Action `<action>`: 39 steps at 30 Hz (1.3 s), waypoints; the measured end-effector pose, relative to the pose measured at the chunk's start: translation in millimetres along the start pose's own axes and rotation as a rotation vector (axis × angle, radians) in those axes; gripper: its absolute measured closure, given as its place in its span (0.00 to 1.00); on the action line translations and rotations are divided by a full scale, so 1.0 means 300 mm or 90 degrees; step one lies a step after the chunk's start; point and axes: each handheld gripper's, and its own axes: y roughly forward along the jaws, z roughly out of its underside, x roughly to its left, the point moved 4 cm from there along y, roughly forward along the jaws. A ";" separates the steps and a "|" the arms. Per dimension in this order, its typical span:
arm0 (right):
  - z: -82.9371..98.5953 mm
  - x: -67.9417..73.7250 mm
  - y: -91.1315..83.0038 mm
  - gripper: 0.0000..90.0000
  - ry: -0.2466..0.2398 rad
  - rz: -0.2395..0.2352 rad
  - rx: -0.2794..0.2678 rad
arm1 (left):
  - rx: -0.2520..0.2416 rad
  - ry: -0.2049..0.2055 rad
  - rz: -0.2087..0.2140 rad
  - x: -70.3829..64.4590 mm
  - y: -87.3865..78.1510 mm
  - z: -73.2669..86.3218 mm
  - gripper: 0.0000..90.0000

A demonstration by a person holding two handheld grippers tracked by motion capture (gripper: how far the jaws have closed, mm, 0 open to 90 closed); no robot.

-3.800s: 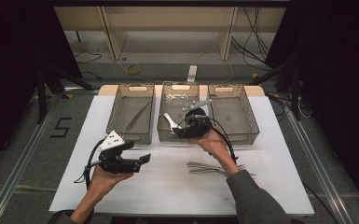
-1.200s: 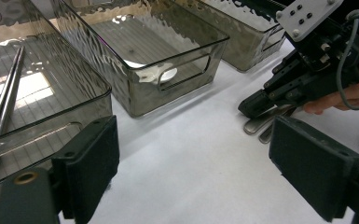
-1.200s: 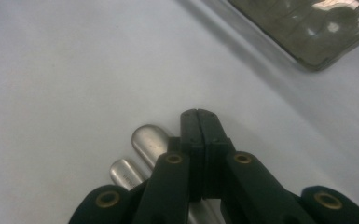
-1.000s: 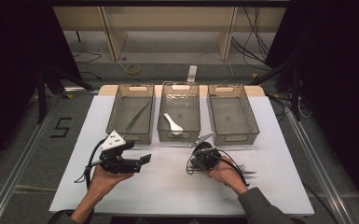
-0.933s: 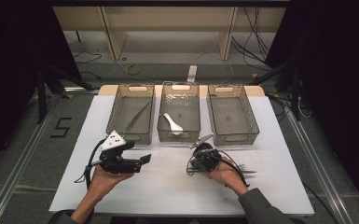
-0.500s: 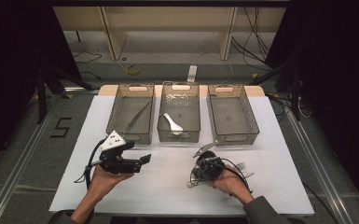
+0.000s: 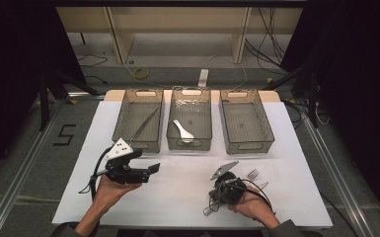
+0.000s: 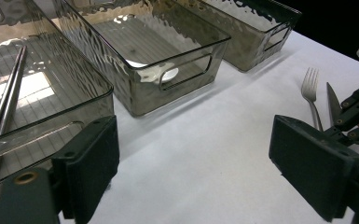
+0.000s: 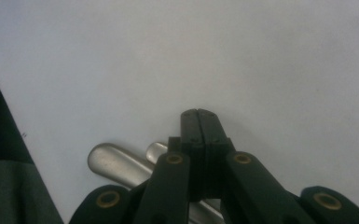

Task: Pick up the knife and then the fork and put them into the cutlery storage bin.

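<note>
Smoky clear plastic makes the three bins at the far side of your white surface (image 7: 177,197): the left bin (image 7: 138,123) keeps long metal chopsticks (image 7: 143,126), the middle bin (image 7: 190,121) a white spoon (image 7: 181,131), the right bin (image 7: 244,121) has nothing. Your right claw (image 9: 199,122) is clenched, jaws pressed together, low over the metal cutlery handles (image 9: 116,163) near your edge. Your left claw (image 8: 191,163) is released, jaws wide. Its view shows a fork (image 8: 310,88) beside a knife tip (image 8: 332,95), details the high view gives only small.
</note>
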 end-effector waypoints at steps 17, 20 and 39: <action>0.008 -0.009 -0.098 0.57 -0.127 0.008 0.015 | 0.002 0.000 0.001 0.001 0.003 0.000 0.17; 0.027 -0.025 -0.107 0.49 -0.156 0.006 0.037 | 0.002 0.000 0.001 0.000 0.002 0.000 0.17; 0.087 -0.021 -0.083 0.52 -0.215 0.007 0.105 | 0.004 0.004 0.002 -0.001 0.001 0.000 0.17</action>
